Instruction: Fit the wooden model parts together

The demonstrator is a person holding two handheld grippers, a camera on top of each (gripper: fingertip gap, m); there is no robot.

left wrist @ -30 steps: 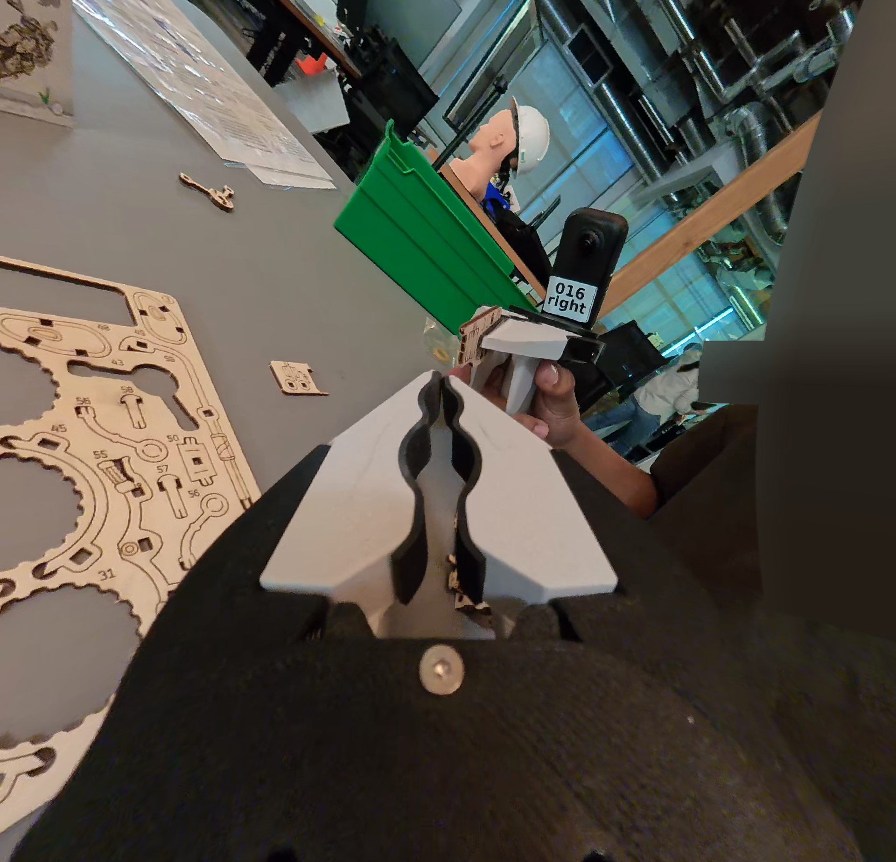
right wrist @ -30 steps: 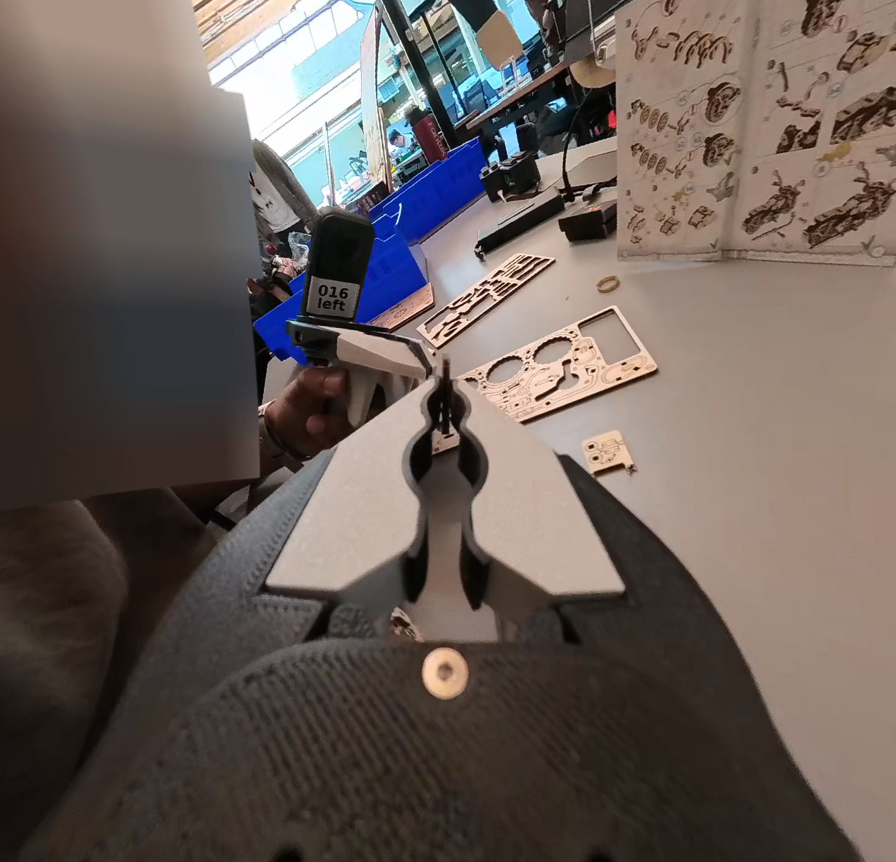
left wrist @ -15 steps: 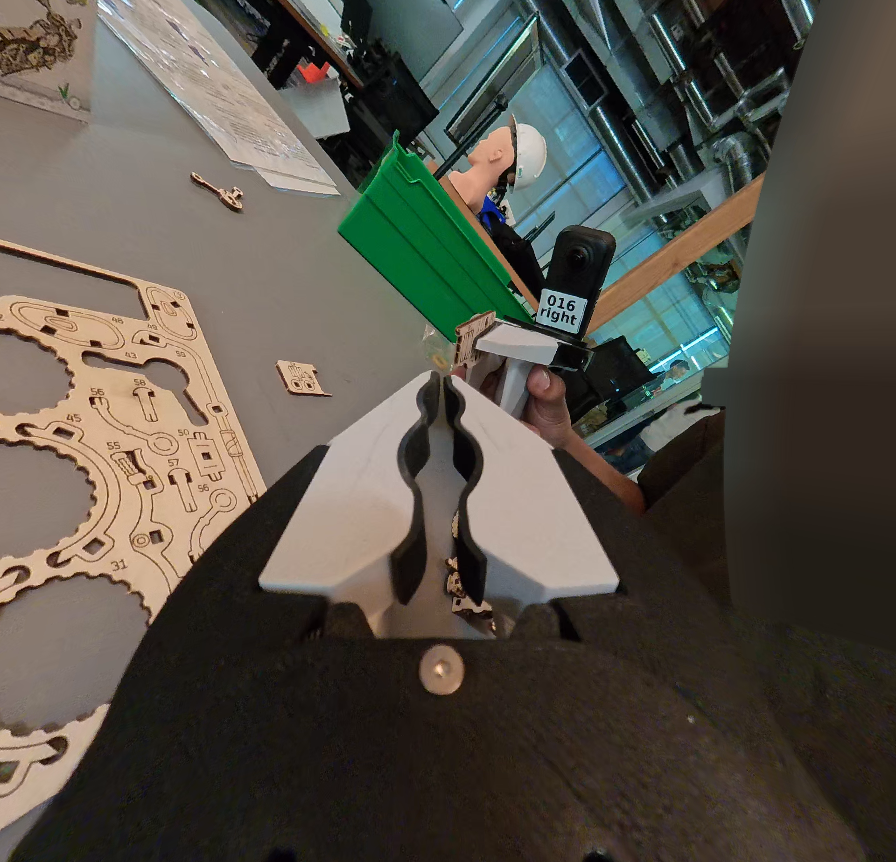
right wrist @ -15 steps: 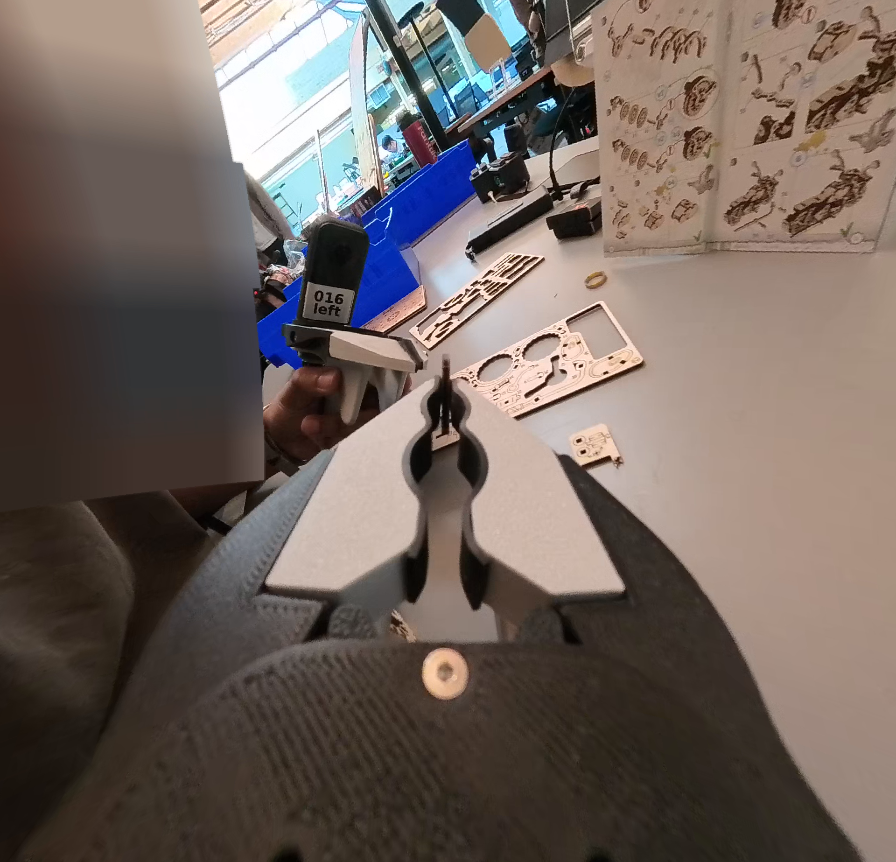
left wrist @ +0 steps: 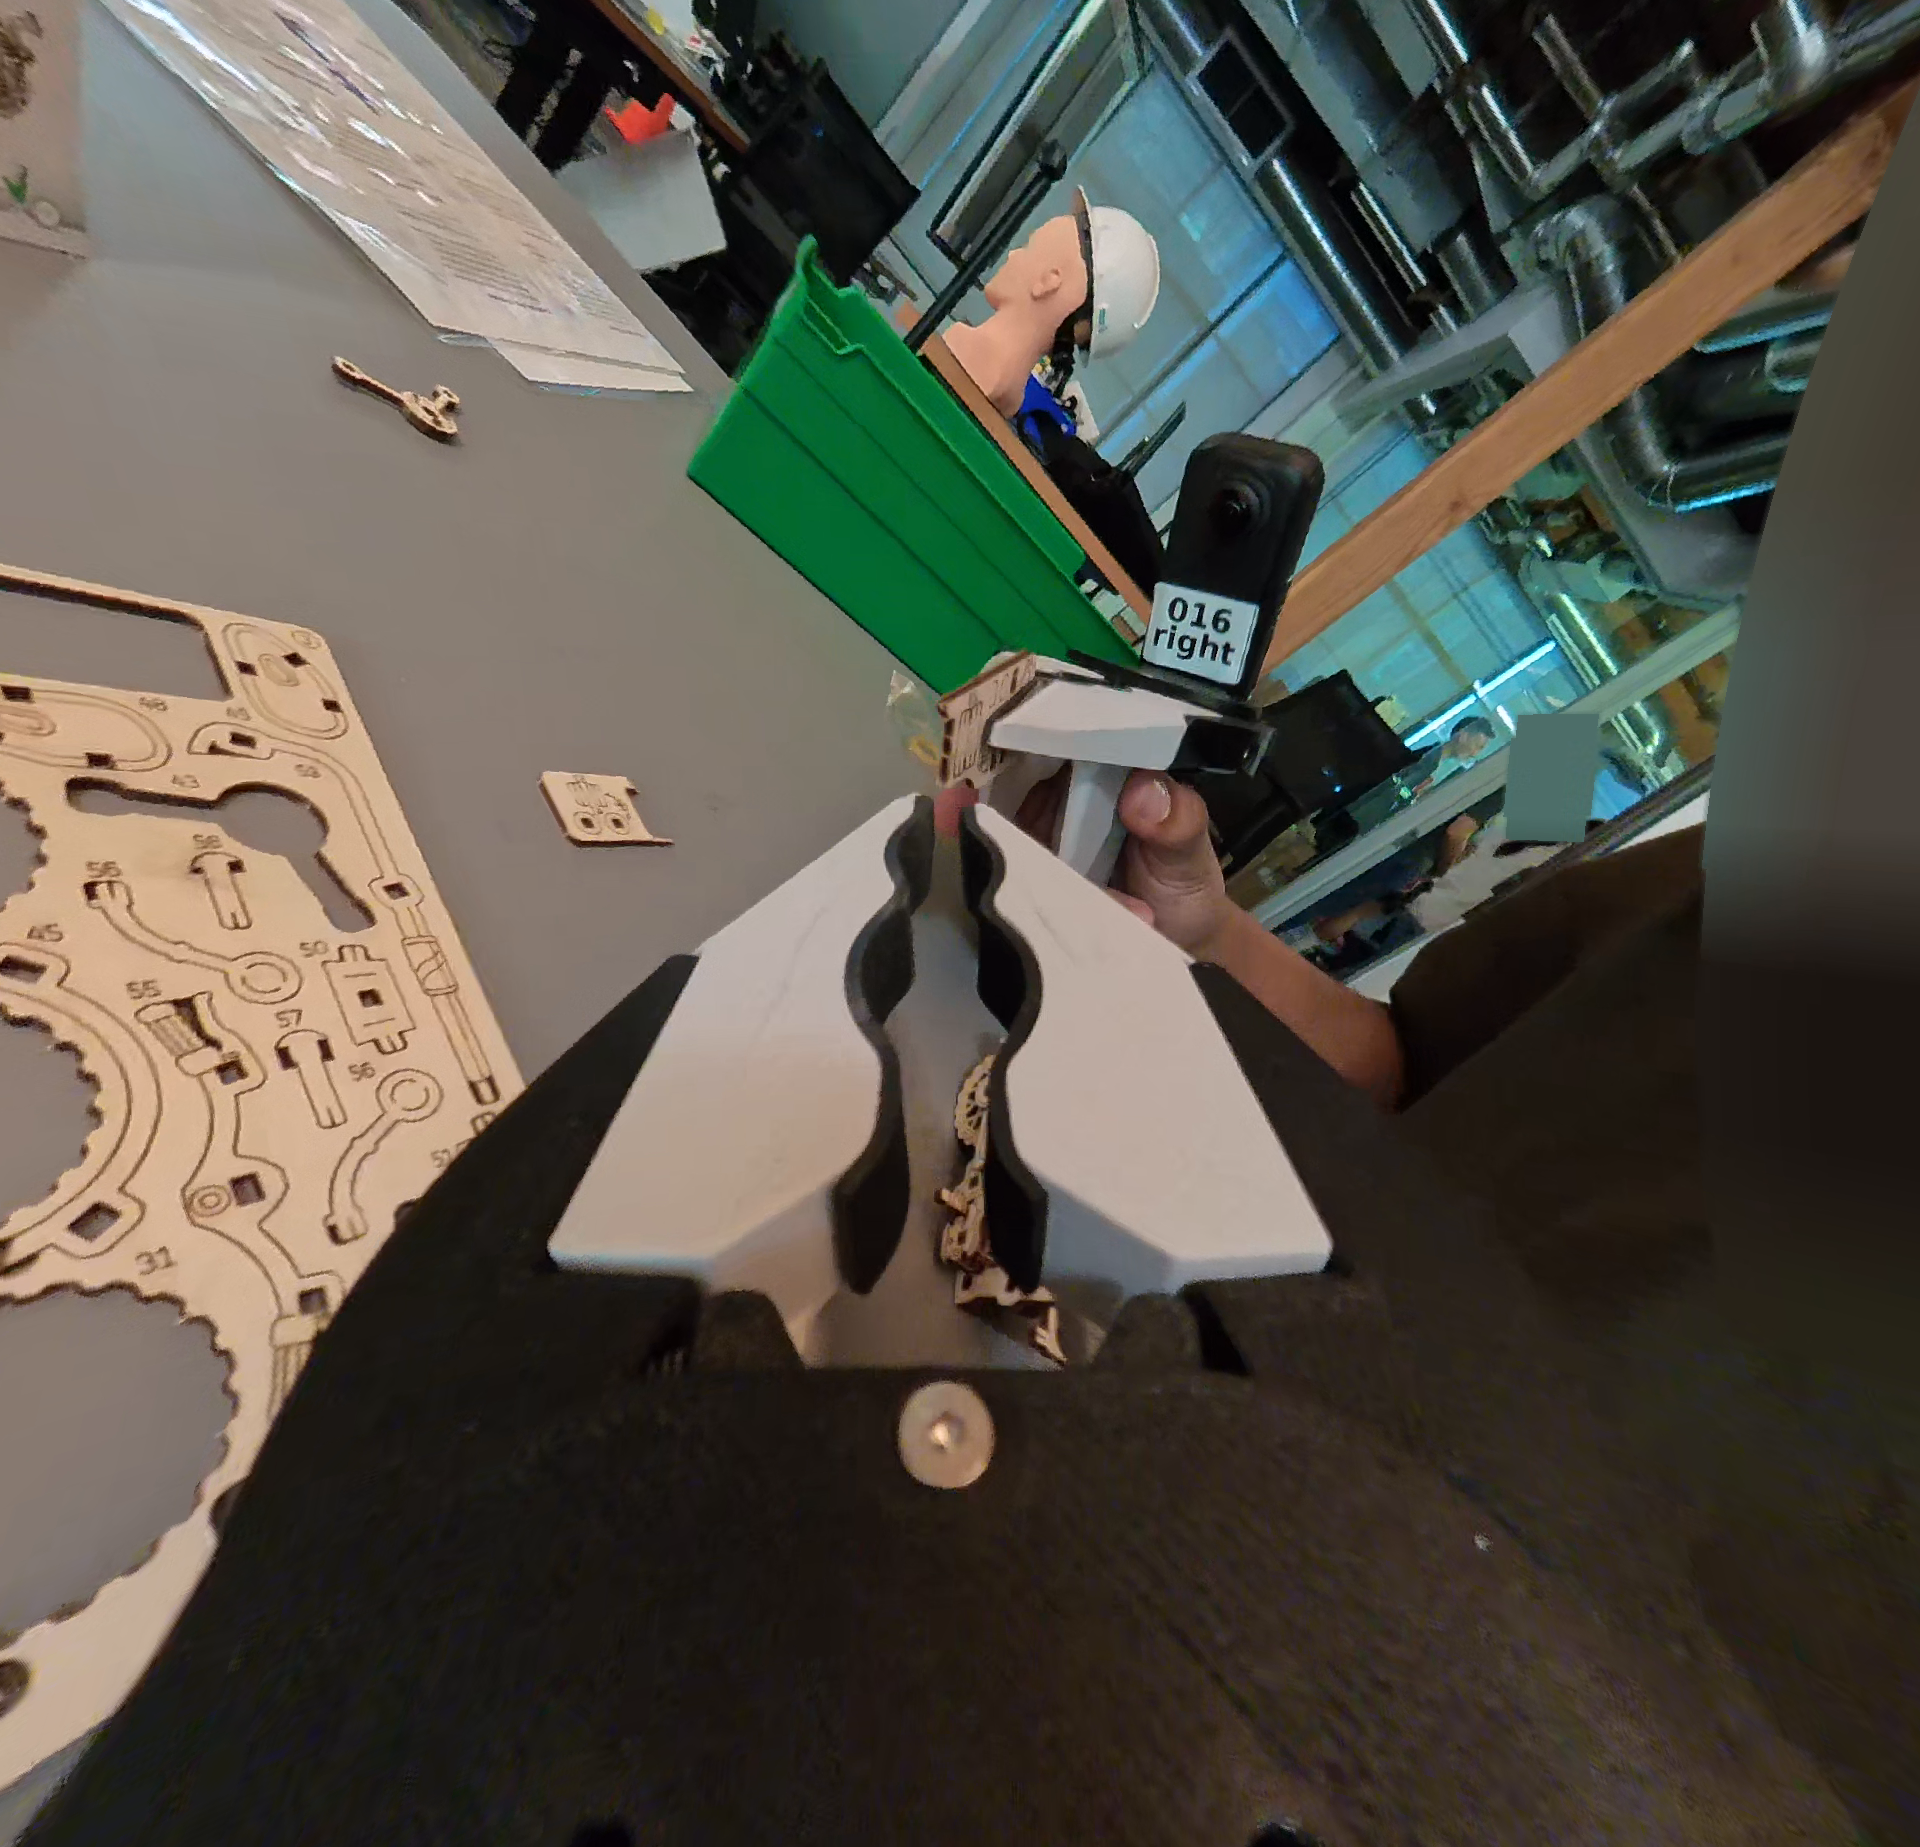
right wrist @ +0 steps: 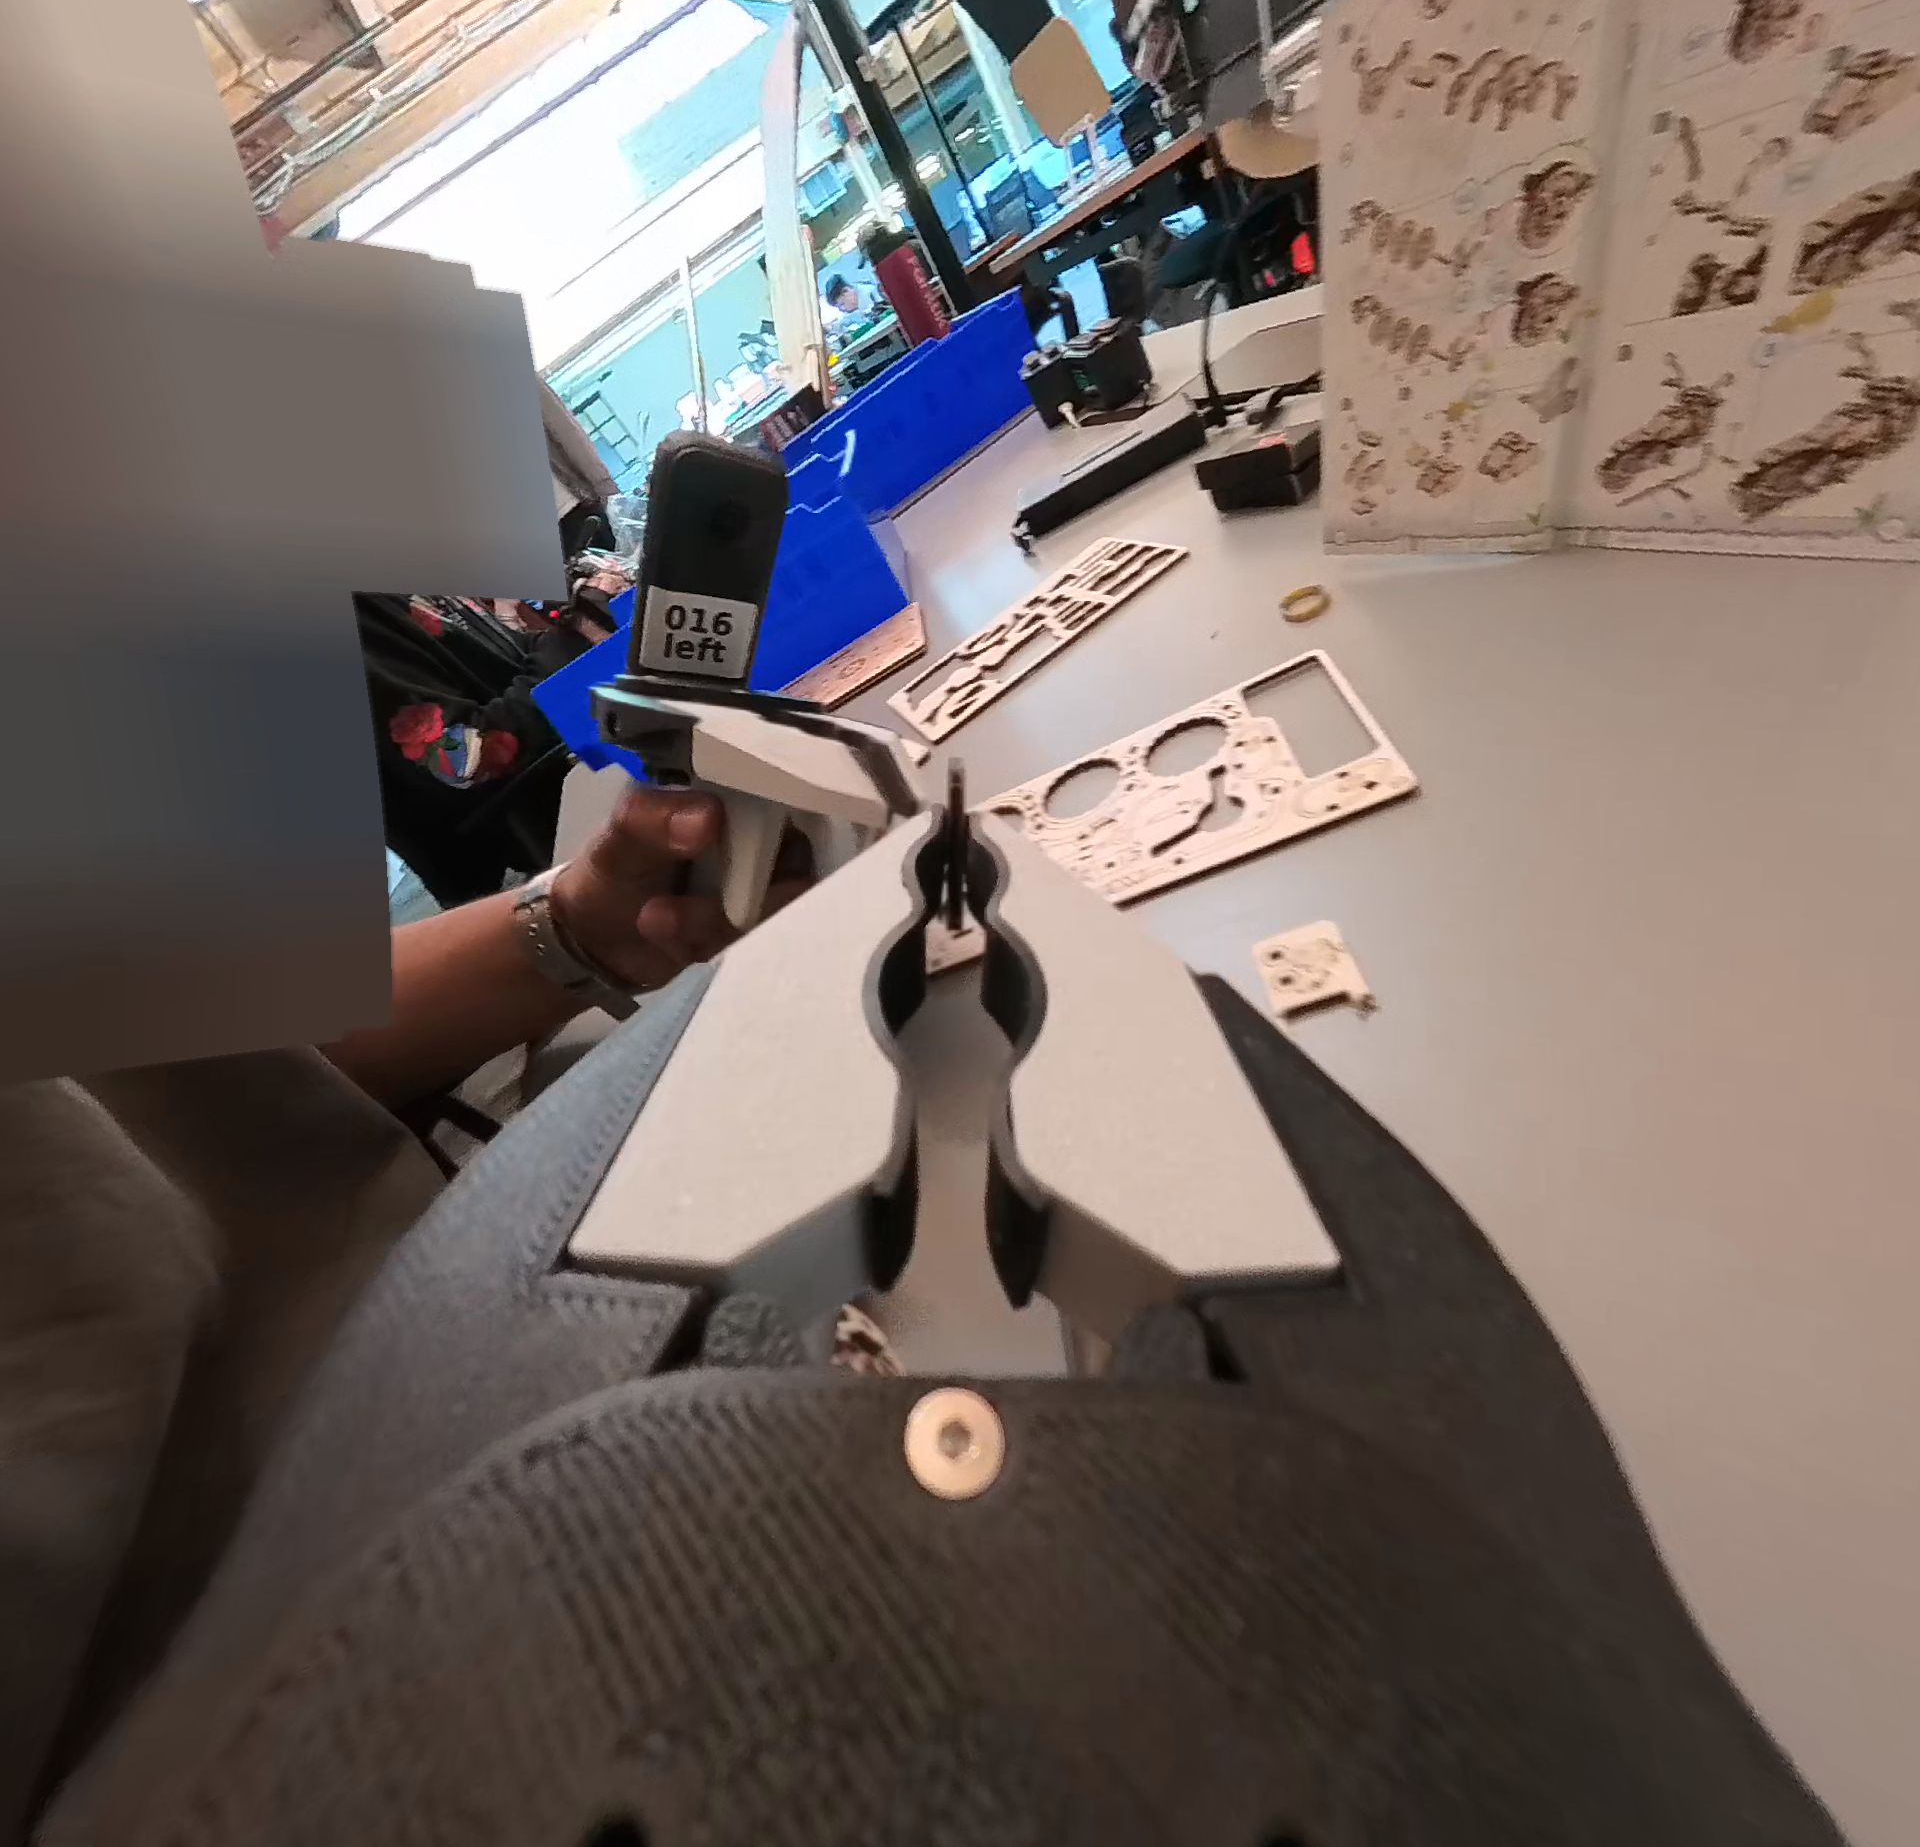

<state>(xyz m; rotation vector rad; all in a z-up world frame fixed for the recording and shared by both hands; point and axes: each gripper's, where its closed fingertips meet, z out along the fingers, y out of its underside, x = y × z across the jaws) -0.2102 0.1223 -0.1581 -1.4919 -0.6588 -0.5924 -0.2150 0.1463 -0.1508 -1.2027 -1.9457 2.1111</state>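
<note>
My left gripper point(left wrist: 940, 823) is held off the grey table's point(left wrist: 540, 613) edge. Its jaws stand almost together on a small wooden sub-assembly with a gear point(left wrist: 977, 1200) that lies against the right pad. My right gripper point(right wrist: 951, 841) is shut on a thin flat wooden plate point(right wrist: 954, 821), seen edge-on there. In the left wrist view that plate point(left wrist: 977, 732) sticks out of the right gripper point(left wrist: 997, 732) just beyond my left fingertips. The left gripper point(right wrist: 883, 789) shows close behind my right fingers, its tips hidden.
A laser-cut parts sheet point(left wrist: 208, 966) point(right wrist: 1195, 789) lies on the table with a small loose square piece point(left wrist: 601, 810) point(right wrist: 1311, 966) beside it. A key-shaped piece point(left wrist: 400, 400), a green bin point(left wrist: 883, 509), blue bins point(right wrist: 914, 426), a second sheet point(right wrist: 1039, 623) and an upright instruction sheet point(right wrist: 1621, 239) stand farther off. Only a small space, under 4 cm, lies between the two pairs of fingers.
The two grippers have drawn a little closer together. The right gripper's plate now sits just past my left fingertips. The left fingertips stand slightly wider apart.
</note>
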